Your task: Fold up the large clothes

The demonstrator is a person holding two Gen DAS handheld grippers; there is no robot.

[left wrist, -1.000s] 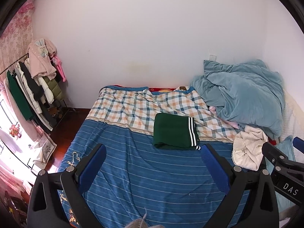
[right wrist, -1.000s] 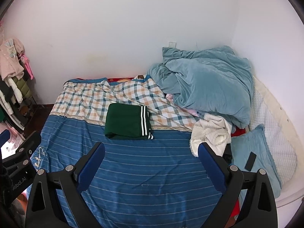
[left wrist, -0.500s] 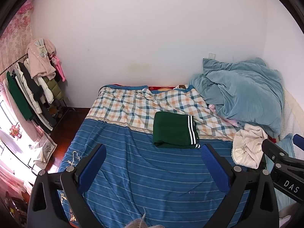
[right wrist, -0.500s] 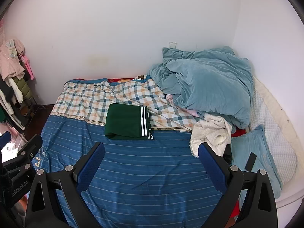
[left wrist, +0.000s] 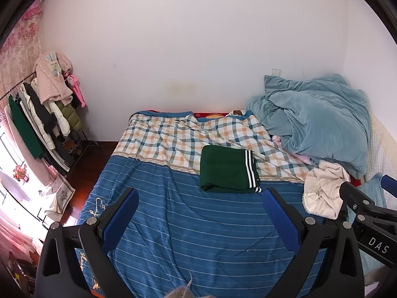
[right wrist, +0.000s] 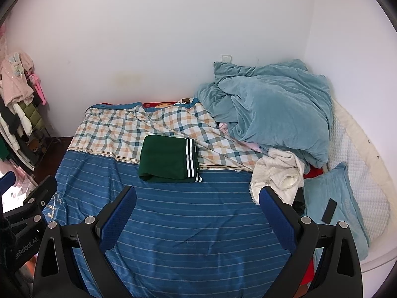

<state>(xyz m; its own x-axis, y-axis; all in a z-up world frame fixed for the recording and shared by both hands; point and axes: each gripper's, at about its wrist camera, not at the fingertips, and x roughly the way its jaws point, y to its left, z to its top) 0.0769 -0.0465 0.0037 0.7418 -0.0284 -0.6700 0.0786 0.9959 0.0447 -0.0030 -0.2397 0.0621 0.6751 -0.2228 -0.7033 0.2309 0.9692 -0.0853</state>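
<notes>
I hold both grippers high above the bed (left wrist: 188,236), I judge to get a view of the whole spread before picking what comes next. The left gripper (left wrist: 199,201) has its fingers wide apart with nothing between them, and the right gripper (right wrist: 197,198) is the same, spread and empty. The green garment (right wrist: 167,159) lies near the middle of the bed, across the line where checks meet blue stripes, well ahead of both grippers. It looks finished: a flat, squared packet with white stripes along its right edge. A white fleece (right wrist: 278,173) sits crumpled to its right, probably next.
</notes>
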